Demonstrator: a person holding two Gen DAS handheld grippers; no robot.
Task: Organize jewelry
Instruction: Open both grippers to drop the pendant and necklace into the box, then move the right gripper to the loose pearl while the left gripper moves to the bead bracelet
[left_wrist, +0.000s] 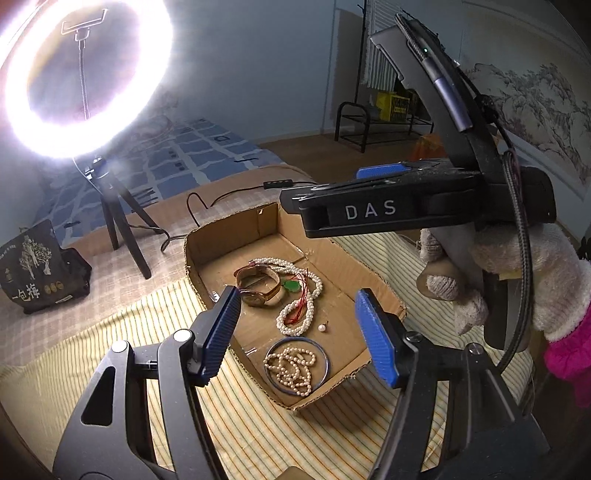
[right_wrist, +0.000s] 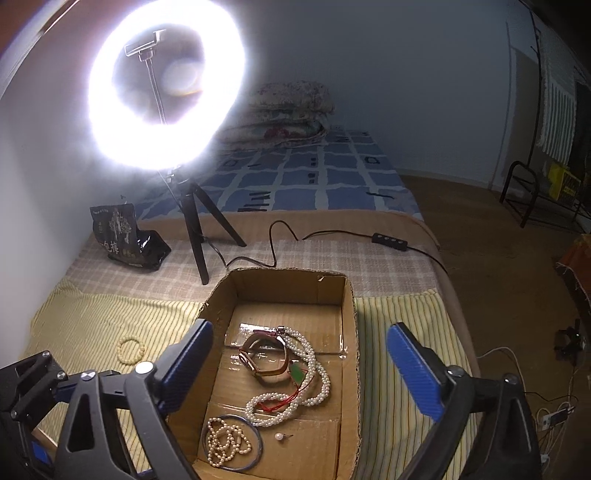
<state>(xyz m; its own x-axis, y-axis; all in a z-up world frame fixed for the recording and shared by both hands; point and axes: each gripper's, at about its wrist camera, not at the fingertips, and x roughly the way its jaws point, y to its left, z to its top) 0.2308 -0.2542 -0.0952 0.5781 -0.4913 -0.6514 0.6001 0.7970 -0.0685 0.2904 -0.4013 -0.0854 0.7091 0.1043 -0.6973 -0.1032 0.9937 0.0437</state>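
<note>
A shallow cardboard box (left_wrist: 343, 273) (right_wrist: 347, 295) lies on a striped yellow cloth. Inside are a gold watch (left_wrist: 258, 286) (right_wrist: 264, 356), a long white pearl necklace (left_wrist: 301, 314) (right_wrist: 314, 369) with a green pendant (left_wrist: 291, 286) (right_wrist: 296, 373) on red cord, a blue bangle (left_wrist: 325, 356) (right_wrist: 258, 439) around a cream bead strand (left_wrist: 293, 367) (right_wrist: 223, 443), and a single pearl earring (left_wrist: 322, 328) (right_wrist: 279, 437). A cream bead bracelet (right_wrist: 130, 349) lies on the cloth left of the box. My left gripper (left_wrist: 299, 339) is open above the box. My right gripper (right_wrist: 299, 373) is open above the box; in the left wrist view its body (left_wrist: 369, 214) hovers over the box's far right.
A bright ring light on a tripod (left_wrist: 122, 229) (right_wrist: 199, 236) stands behind the box, with its cable and switch (right_wrist: 389, 238). A black snack bag (left_wrist: 37, 269) (right_wrist: 122, 236) sits at the left. A blue patterned bed cover (right_wrist: 314, 177) lies beyond. A black rack (left_wrist: 373, 125) stands on the floor.
</note>
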